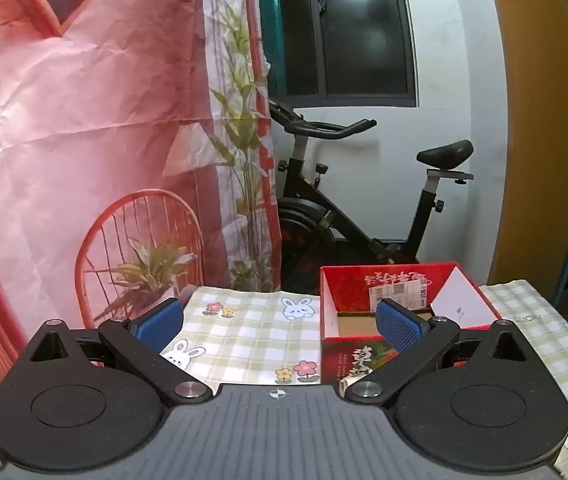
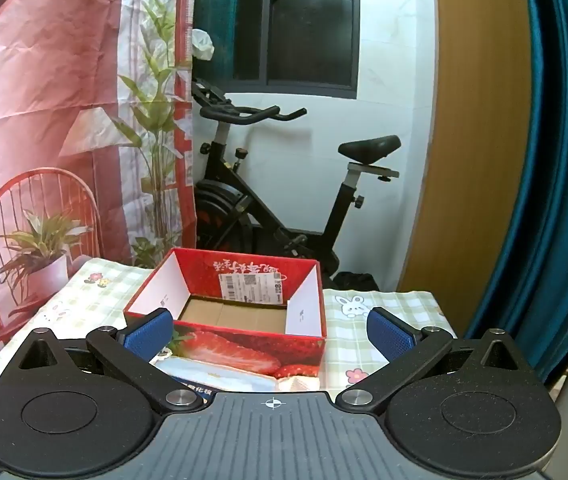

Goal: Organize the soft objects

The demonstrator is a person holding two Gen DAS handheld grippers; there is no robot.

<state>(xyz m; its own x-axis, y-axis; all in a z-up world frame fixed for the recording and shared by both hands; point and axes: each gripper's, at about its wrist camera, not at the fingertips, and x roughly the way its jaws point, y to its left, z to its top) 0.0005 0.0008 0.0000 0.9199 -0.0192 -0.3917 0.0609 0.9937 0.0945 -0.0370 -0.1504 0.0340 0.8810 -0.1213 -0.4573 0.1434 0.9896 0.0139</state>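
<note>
left wrist view: red box (image 1: 408, 312) on checked cloth (image 1: 251, 332), chinese script and a white shipping label inside, cardboard floor bare; left gripper (image 1: 279, 322) jaws wide, holding nothing | right wrist view: strawberry print on box front; right gripper (image 2: 269, 332) jaws wide, empty, straddling the near wall

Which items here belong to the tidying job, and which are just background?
Job: red box, open and empty; left gripper and right gripper, both open, holding nothing. No soft objects in view.

Background: checked tablecloth, exercise bike, printed backdrop, blue curtain.
</note>
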